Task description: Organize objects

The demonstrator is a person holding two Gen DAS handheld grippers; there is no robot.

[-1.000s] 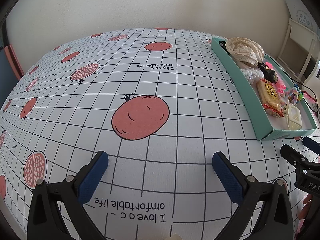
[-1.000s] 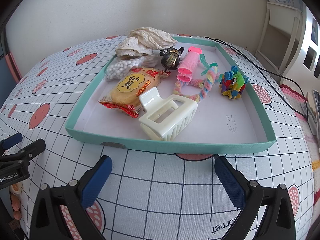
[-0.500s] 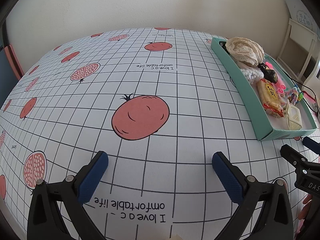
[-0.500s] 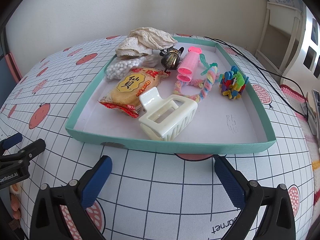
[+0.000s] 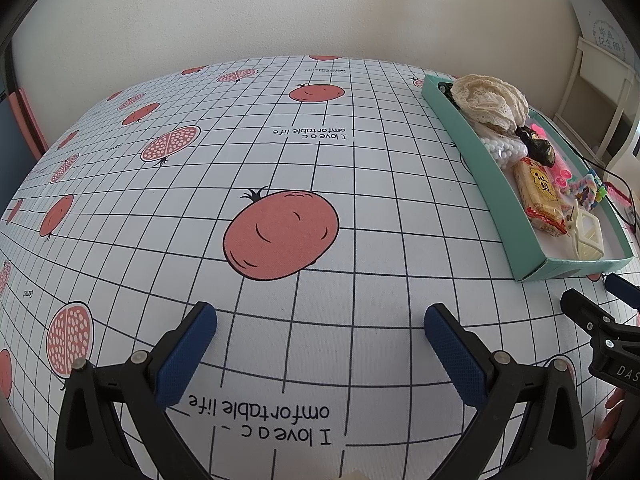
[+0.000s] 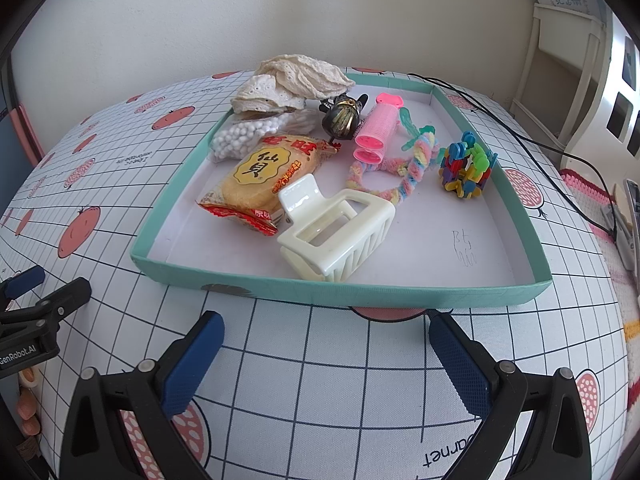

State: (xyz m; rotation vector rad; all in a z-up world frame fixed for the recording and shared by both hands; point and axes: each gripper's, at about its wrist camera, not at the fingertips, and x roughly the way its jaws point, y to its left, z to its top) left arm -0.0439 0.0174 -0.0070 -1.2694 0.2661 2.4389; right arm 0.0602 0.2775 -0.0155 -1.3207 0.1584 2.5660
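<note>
Nothing shifted against a second ago; both claws parked as before; fits items just gathered or about to be taken out; surface point(image 5: 280, 160) spread bare ahead of left claw point(image 5: 320, 344), prongs wide, gripping nothing; teal tray point(image 6: 344, 292) just ahead of right claw point(image 6: 326, 350), likewise spread, empty; inside, lace bundle point(image 6: 296, 80) farthest, snack packet point(image 6: 260, 176) left, cream hair clip point(image 6: 340, 232) nearest.

We see bare tablecloth point(image 5: 360, 160) ahead of our left gripper point(image 5: 320, 340), while the teal tray point(image 6: 340, 290) wall blocks our right gripper point(image 6: 326, 344).
</note>
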